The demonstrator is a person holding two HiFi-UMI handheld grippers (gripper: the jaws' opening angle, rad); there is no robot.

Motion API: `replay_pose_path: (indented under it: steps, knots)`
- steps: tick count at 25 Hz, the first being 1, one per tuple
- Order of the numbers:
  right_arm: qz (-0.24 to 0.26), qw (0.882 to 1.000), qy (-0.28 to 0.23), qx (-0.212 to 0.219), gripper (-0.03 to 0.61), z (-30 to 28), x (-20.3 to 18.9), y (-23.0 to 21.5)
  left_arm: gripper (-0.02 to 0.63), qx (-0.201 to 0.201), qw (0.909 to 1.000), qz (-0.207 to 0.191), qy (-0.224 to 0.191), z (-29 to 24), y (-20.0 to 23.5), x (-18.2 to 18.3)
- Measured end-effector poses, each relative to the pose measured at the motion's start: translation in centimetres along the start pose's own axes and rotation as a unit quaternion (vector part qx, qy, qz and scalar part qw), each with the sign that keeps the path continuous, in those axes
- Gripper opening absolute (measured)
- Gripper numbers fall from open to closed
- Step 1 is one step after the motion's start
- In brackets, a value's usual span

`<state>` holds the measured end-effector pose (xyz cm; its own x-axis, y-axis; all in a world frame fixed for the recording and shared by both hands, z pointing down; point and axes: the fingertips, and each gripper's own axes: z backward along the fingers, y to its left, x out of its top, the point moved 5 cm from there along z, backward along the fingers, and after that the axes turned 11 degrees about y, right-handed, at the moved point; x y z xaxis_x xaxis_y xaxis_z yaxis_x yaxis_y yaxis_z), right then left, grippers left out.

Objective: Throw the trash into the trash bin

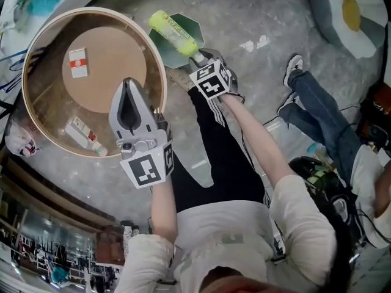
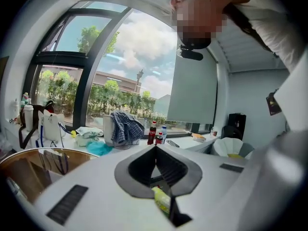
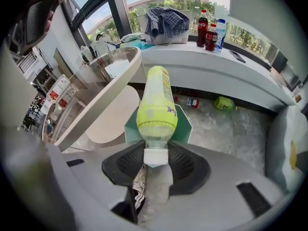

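Note:
A yellow-green plastic bottle [image 1: 174,32] [image 3: 156,105] with a white cap hangs by its neck in my right gripper [image 1: 198,57] [image 3: 156,160], which is shut on it. The bottle points away from the jaws, over a green hexagonal trash bin [image 1: 192,24] [image 3: 185,126] that stands on the marble floor beside the table. My left gripper [image 1: 128,85] [image 2: 155,150] hovers over the near edge of the round table, its jaws together with nothing between them.
A round glass table with a wooden rim [image 1: 156,54] [image 3: 106,88] stands left of the bin, with a red-and-white carton [image 1: 78,63] and another pack [image 1: 85,136]. A can [image 3: 192,101] and a green crumpled thing [image 3: 224,102] lie under the window ledge. A seated person's legs [image 1: 317,102] are at right.

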<state>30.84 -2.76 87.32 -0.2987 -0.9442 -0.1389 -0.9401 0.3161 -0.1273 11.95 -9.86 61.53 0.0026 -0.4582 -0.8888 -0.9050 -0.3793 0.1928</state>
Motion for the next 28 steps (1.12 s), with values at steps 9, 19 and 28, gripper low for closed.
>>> replay_pose_path:
  steps: [9, 19, 28]
  knots:
    - [-0.033, 0.999, 0.031, -0.014, 0.152, -1.6, -1.6, 0.2, 0.012, 0.003, 1.0000, 0.001, -0.006, 0.7, 0.3, 0.1]
    - [-0.040, 0.999, 0.006, -0.023, 0.284, -2.5, 0.0, 2.7, 0.012, 0.008, 1.0000, 0.000, -0.001, 1.1, 0.7, -0.3]
    - [-0.036, 0.997, -0.074, -0.005, 0.284, 1.7, 5.7, 3.9, 0.012, 0.001, 0.9998, -0.015, -0.014, 1.0, 0.2, 2.0]
